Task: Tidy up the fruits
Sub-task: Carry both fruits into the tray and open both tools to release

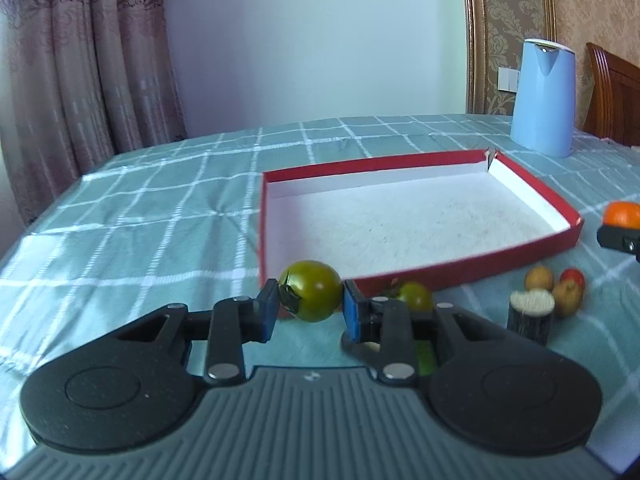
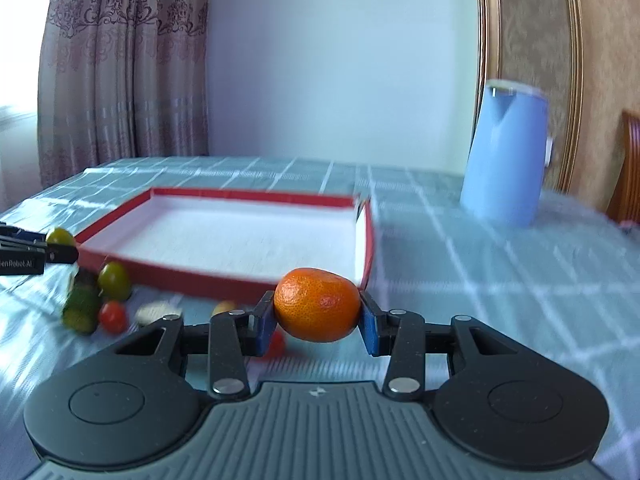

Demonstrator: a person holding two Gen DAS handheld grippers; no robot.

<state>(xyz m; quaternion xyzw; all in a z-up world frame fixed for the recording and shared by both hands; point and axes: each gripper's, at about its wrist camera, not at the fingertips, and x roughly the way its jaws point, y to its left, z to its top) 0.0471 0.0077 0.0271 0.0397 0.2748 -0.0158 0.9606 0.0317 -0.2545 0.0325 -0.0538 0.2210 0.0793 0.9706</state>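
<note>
The table [image 1: 160, 208] is spread with a green checked cloth, and on it lies a shallow red box [image 1: 460, 274] with a white inside, nothing in it. Behind the box, well apart, stands a pale blue kettle [image 1: 542, 96]. The left claw [image 1: 310, 304] is clenched on a green tomato [image 1: 314, 294], held clear of the cloth just before the box's near wall. The right claw [image 2: 318, 312] grips an orange mandarin [image 2: 318, 304] between its blue pads – at the box's near right corner. On the cloth by the near wall lie the smaller fruits – a second green tomato [image 2: 115, 280], a cucumber piece [image 2: 82, 308], a red cherry tomato [image 2: 113, 317] and two small tan fruits [image 1: 539, 279]
</note>
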